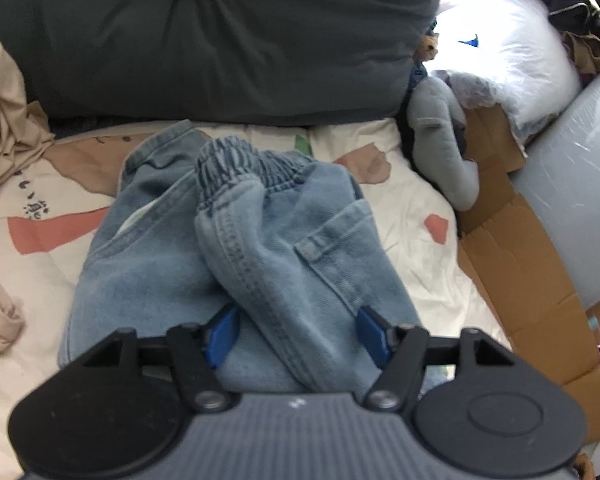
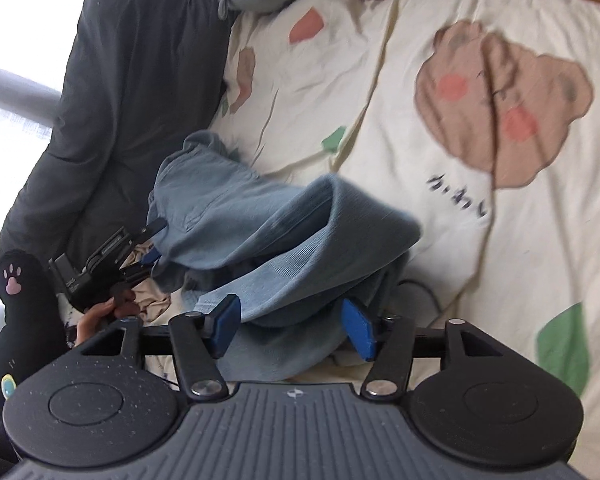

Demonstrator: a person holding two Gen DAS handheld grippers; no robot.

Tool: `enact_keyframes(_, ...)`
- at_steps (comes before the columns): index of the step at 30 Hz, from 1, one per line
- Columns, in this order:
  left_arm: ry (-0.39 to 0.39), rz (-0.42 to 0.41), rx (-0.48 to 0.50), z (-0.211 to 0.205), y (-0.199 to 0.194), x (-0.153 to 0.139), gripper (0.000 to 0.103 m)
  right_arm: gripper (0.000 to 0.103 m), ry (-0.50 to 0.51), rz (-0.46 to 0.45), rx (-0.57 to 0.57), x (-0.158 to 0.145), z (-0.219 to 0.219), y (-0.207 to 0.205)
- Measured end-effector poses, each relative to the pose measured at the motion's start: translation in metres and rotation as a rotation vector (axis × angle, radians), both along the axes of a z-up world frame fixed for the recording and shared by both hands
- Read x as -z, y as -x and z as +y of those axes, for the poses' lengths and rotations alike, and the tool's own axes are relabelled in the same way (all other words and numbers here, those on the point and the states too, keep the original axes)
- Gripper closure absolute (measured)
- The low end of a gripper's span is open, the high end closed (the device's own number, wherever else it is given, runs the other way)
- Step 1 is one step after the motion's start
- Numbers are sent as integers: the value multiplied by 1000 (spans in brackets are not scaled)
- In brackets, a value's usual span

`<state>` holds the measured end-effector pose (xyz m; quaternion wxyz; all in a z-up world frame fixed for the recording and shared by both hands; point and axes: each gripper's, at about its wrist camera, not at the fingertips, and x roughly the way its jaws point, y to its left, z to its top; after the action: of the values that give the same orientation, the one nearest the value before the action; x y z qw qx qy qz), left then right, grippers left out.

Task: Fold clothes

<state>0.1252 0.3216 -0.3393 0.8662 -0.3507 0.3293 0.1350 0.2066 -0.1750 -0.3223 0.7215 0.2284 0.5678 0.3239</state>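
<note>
Denim fills the near ground of both wrist views: a pair of light blue jeans (image 1: pixel 228 248) lies bunched on the bed, on a cream bedsheet (image 1: pixel 396 216) printed with brown bears and pink and green patches. In the left wrist view the left gripper (image 1: pixel 296 334) stands over the near end of the jeans with its jaws apart; a stitched fold of denim runs up between the two blue pads (image 1: pixel 370 330), which flank it without visibly pressing on it. Beyond that fold sits a back pocket, then the gathered elastic waistband at the far end.

In the right wrist view the right gripper (image 2: pixel 290 326) also has its jaws apart, with a soft roll of the jeans (image 2: pixel 284 224) lying between and just past the blue pads, loose rather than pinched. To the left in this view, the left gripper (image 2: pixel 148 258) shows as a black frame at the edge of the denim, with a person's hand (image 2: pixel 96 318) on it and a black sleeve (image 2: pixel 20 304) bearing a pink paw print.

Farther off, a dark grey duvet (image 1: pixel 220 40) is heaped along the far side of the bed. A beige garment (image 1: pixel 4 120) lies crumpled at the left. At the right are a grey stuffed toy (image 1: pixel 440 136), flattened cardboard (image 1: pixel 520 248) and a white pillow (image 1: pixel 512 60).
</note>
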Motion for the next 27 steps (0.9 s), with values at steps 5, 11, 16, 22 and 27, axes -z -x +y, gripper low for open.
enact_keyframes(5,15,-2,-11,4,4,5,31,40,-20,53,29,12,11,1)
enact_keyframes(11,57,-27,-50,7,3,12,29,46,-91,114,90,24,20,1)
enact_keyframes(16,103,-56,-64,8,0,14,33,81,-74,125,101,38,26,3)
enact_keyframes(22,202,-95,-85,13,5,13,69,101,-56,78,117,34,13,3)
enact_keyframes(27,238,-122,-94,17,2,7,90,101,-19,24,129,23,-1,-1)
